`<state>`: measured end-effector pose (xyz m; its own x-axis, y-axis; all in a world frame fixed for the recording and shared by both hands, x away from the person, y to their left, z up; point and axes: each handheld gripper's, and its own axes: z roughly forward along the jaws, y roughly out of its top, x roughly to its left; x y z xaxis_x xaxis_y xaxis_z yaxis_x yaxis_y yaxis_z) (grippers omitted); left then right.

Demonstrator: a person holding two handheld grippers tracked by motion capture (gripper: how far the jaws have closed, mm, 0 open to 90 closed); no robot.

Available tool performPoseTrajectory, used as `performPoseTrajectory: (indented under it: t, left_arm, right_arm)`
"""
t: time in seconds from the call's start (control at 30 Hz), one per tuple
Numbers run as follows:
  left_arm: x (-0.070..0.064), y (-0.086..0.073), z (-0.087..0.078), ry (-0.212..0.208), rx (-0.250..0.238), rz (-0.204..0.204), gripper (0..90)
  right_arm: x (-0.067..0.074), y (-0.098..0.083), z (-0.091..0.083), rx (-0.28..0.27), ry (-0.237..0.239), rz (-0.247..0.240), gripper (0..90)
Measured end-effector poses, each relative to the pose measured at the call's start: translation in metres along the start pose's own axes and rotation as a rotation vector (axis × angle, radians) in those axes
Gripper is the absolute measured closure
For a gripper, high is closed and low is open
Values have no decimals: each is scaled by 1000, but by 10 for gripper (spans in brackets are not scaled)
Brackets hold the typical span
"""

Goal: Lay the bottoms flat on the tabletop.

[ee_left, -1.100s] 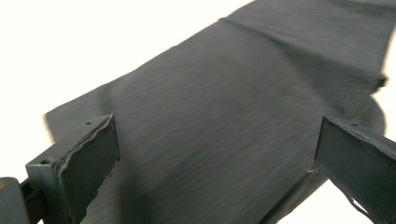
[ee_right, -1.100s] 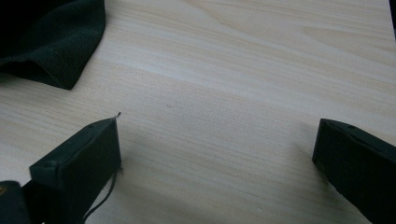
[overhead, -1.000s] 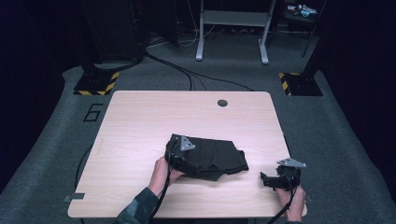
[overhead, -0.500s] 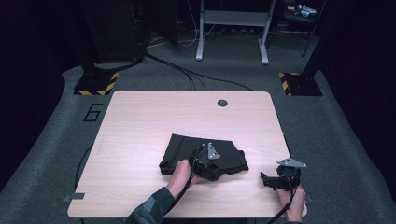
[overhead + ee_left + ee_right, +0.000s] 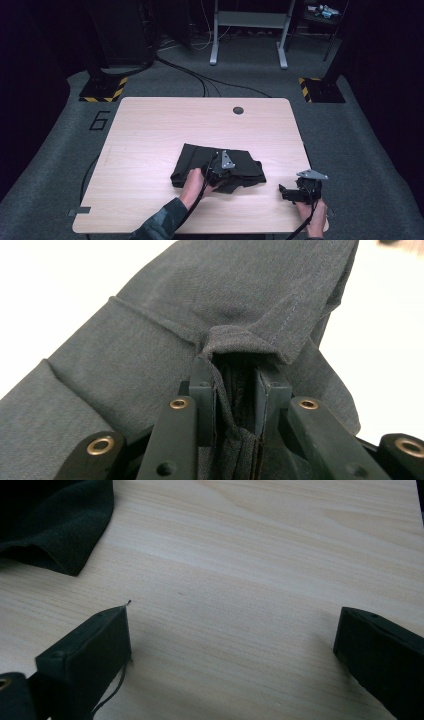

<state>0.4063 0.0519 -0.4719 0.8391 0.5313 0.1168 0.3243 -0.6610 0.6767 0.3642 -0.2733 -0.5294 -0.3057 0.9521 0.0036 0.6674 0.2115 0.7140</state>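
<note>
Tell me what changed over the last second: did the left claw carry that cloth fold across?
Yes. The left claw, shut on a fold of the dark cloth, swept from the cloth's left end to its right part, dragging the fold over the rest. The right claw stayed open near the table's front right corner, clear of the cloth.

floor: grey carpet point(image 5: 60, 145) | table: light wood point(image 5: 200, 125) | room: dark

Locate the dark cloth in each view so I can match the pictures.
High view: dark cloth lies at the table's near centre, under the left hand-held gripper.
Left gripper view: cloth spreads ahead, a fold pinched between the jaws.
Right gripper view: cloth at top left.
Shared landmark: the pale wood table.
</note>
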Motion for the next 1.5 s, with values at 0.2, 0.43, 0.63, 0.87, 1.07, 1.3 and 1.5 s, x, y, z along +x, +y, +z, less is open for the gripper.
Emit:
performPoseTrajectory:
  t: [0.2, 0.43, 0.63, 0.87, 1.07, 1.3, 1.5]
  left_arm:
    - [8, 4, -13, 7, -38, -11, 754]
    - [22, 9, -32, 28, -88, -31, 756]
    - [39, 7, -55, 68, -144, -84, 757]
    - [54, 3, -78, 114, -203, -126, 756]
    - [71, -10, -106, 165, -271, -189, 756]
    - [90, -31, -138, 242, -316, -245, 756]
    - [111, -62, -161, 276, -356, -338, 754]
  right_arm:
    - [0, 0, 0, 0, -1, 1, 14]
    - [0, 0, 0, 0, -1, 1, 15]
    - [0, 0, 0, -1, -2, 4, 16]
    - [0, 0, 0, -4, -1, 6, 18]
    - [0, 0, 0, -4, -3, 7, 19]
    - [0, 0, 0, -3, -8, 8, 19]
    - [0, 0, 0, -3, -7, 9, 19]
